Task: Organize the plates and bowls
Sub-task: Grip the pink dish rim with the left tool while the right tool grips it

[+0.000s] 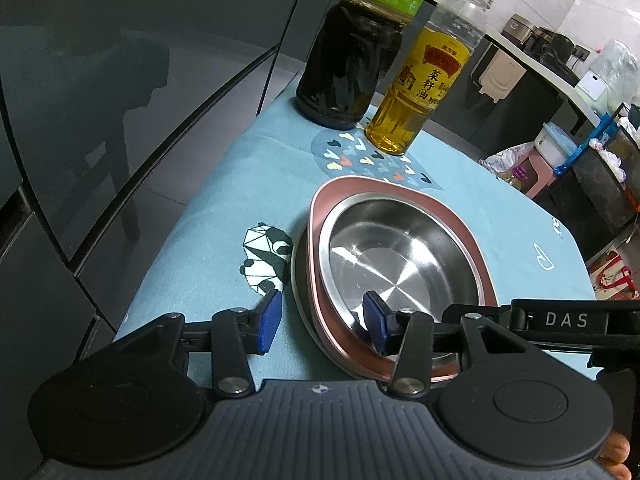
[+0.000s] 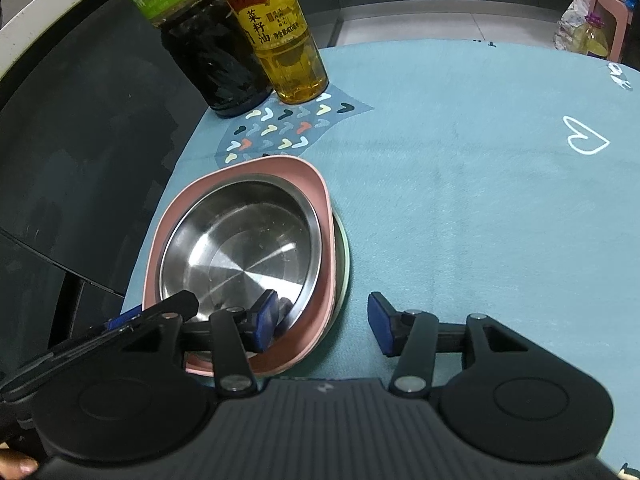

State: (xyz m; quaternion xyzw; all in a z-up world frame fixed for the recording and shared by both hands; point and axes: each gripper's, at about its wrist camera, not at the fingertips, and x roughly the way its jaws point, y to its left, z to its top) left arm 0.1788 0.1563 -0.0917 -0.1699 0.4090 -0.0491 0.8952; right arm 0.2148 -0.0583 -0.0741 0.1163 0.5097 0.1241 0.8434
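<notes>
Left gripper [image 1: 320, 324] jaws apart, straddling the stack's left rim, gripping nothing. Steel bowl [image 2: 240, 248] sits nested in pink plate [image 2: 316, 196], over another plate [image 2: 343, 264] on the table [image 2: 460, 208], near left. Right gripper [image 2: 324, 320] likewise gaping, empty. Stacking looks done. Bottom plate mostly hidden; bottles [image 1: 352, 64] cropped at top.

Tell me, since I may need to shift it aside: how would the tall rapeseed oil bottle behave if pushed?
The rapeseed oil bottle looks tall and narrow, so a high push would probably tip it. Only its lower part seems filled, which may steady it somewhat. The soft blue tablecloth would likely drag at its base rather than let it slide.
</notes>
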